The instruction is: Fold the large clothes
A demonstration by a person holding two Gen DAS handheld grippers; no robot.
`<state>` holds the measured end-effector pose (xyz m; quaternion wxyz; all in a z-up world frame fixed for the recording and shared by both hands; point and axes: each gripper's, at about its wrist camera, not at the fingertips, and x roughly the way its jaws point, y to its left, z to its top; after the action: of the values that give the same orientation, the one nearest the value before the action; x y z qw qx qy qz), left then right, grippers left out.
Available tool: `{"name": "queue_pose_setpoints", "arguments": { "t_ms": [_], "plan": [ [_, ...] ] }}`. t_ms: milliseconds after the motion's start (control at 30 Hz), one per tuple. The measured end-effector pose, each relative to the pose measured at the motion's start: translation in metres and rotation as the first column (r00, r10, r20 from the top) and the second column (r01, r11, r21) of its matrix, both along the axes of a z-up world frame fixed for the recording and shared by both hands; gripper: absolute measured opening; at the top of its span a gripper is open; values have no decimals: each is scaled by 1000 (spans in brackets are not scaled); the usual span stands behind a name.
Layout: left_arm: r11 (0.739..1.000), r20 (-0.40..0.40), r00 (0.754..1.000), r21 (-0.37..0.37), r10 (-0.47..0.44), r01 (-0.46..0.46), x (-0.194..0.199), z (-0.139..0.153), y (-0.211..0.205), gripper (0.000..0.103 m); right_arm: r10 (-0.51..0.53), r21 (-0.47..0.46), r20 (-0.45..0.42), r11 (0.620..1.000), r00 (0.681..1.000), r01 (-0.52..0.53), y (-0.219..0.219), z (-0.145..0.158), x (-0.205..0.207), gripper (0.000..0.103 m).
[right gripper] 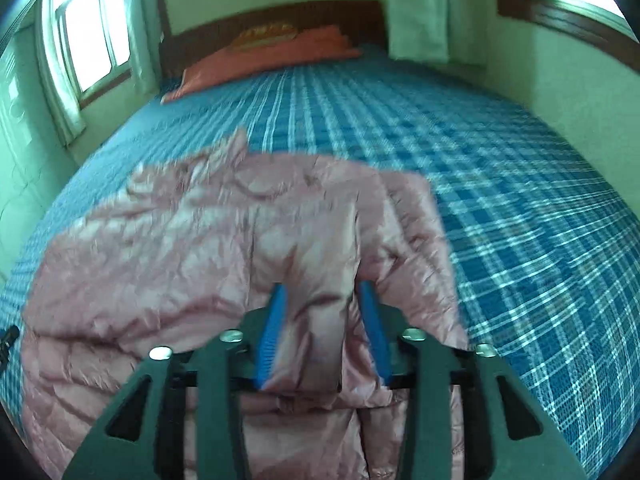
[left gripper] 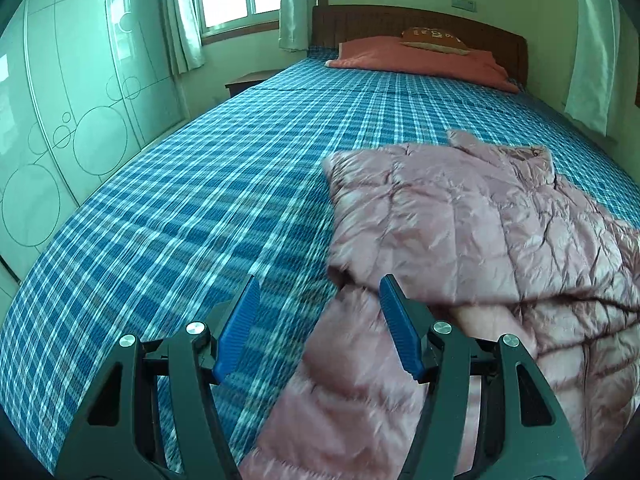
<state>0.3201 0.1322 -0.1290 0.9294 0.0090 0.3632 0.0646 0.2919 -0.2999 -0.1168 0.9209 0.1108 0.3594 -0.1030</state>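
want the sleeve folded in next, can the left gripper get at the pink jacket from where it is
Probably yes. The left gripper hangs open just over the near edge of the pink jacket, part of it already under the jaws, nothing lying between. Only the plaid sheet is beside it.

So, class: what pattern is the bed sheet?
Blue plaid with white lines; the sheet shows sharpest in the left wrist view.

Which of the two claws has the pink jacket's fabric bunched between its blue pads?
The right claw: a fold of the pink jacket sits between its pads. The left claw hangs open, mostly over the plaid sheet.
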Motion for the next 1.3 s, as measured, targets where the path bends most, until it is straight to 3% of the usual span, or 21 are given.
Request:
{"name": "queue_pose_setpoints", "arguments": {
  "t_ms": [167,267,333,400,467,600,667,767,833,933,1033,1133,1233,1300],
  "plan": [
    [1000,-15,1000,9,4,-3,38,-7,-18,62,94,30,-38,995,995,-93,24,-13,28,47],
    [998,-79,996,63,28,-23,59,-28,-23,62,124,7,-148,992,981,-125,36,-47,42,47],
    [997,-143,990,79,13,-2,69,-45,-25,64,138,-28,-144,989,980,-143,41,-52,42,48],
    [997,-137,990,78,18,-7,68,-41,-25,63,133,-28,-146,990,980,-139,41,-41,40,47],
    [996,-114,993,91,22,-11,63,-28,-27,63,124,-50,-94,990,988,-129,39,-26,38,47],
    [995,27,1000,98,-1,-2,59,1,-41,63,112,-45,-53,992,992,-114,34,-12,58,47],
    [996,22,1000,84,-18,16,69,-1,-48,63,111,-51,-79,992,991,-115,34,-19,73,47],
    [997,-78,997,81,1,6,93,-26,-52,63,122,-85,-156,987,980,-136,36,-47,90,49],
    [997,-141,990,71,4,6,101,-46,-49,66,140,-103,-134,983,981,-154,37,-54,90,50],
    [998,-115,993,61,20,-13,94,-37,-46,66,111,-69,-110,990,988,-119,35,-40,77,50],
    [1000,-50,999,12,18,-18,78,-26,-37,66,152,-33,-33,988,988,-153,42,-25,51,51],
    [999,-122,992,26,25,-22,87,-47,-34,70,214,-69,-111,973,971,-222,63,-48,48,58],
    [998,-158,986,-36,45,-51,95,-57,-24,82,212,-79,-109,972,971,-221,65,-58,52,58],
    [996,-168,985,-69,38,-51,97,-57,-19,82,210,-90,-115,971,971,-221,67,-56,52,58]
  ]
}}
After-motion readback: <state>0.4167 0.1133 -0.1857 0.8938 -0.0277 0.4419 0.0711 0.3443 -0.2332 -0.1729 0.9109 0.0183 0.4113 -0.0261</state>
